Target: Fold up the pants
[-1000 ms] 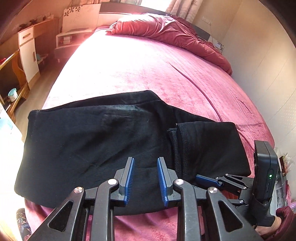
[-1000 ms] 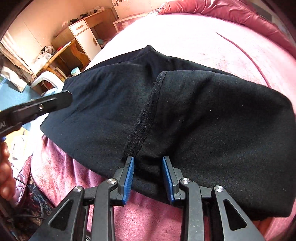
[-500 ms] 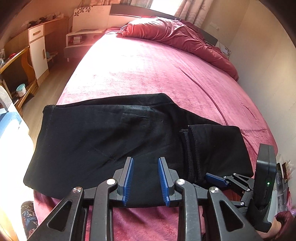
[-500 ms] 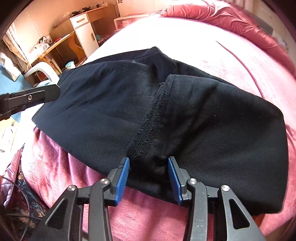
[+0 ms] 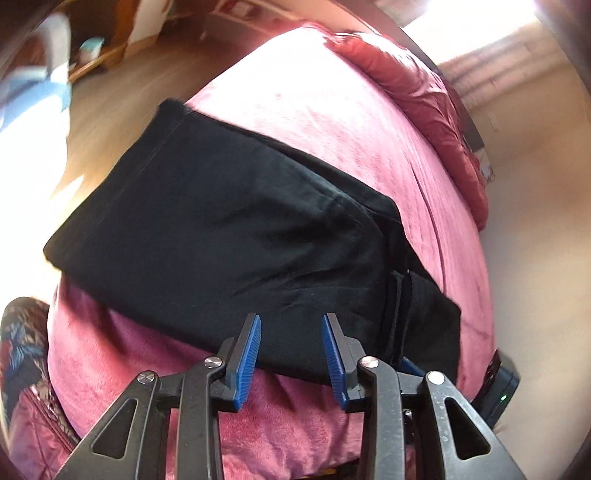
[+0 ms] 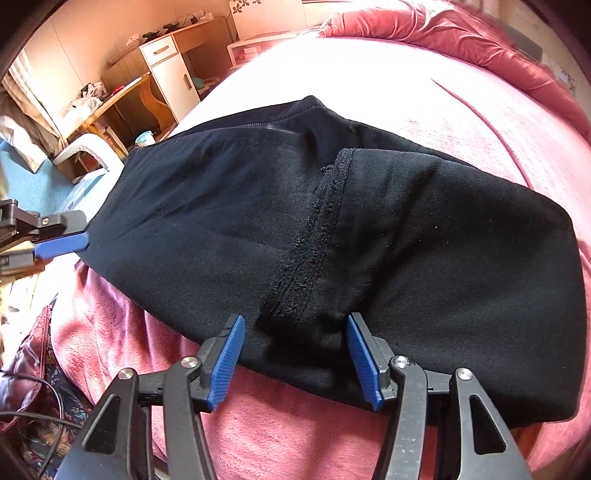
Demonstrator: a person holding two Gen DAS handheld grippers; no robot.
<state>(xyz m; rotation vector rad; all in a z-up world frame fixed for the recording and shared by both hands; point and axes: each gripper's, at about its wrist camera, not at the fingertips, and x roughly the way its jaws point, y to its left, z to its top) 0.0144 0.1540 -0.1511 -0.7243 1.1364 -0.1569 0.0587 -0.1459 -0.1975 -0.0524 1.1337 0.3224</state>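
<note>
Black pants (image 5: pixel 229 236) lie folded on the pink bed, the leg ends laid back over the upper part, hem seam showing (image 6: pixel 317 236). My left gripper (image 5: pixel 291 350) is open and empty, at the pants' near edge. My right gripper (image 6: pixel 295 354) is open wide and empty, its blue pads either side of the hem seam at the near edge. The left gripper's fingers (image 6: pixel 59 240) show at the left in the right wrist view, by the pants' left end. Part of the right gripper (image 5: pixel 498 384) shows at lower right in the left wrist view.
The pink bedspread (image 6: pixel 424 92) stretches beyond the pants, with a bunched red duvet (image 6: pixel 461 33) at the far end. A wooden desk and white cabinet (image 6: pixel 166 70) stand left of the bed, a pale chair (image 6: pixel 88 151) nearer. A wall (image 5: pixel 535 184) runs along the right.
My right gripper has opened wider and backed off slightly from the hem. My left gripper has swung left and tilted, now seeing the pants' left end; its view is blurred by the motion.
</note>
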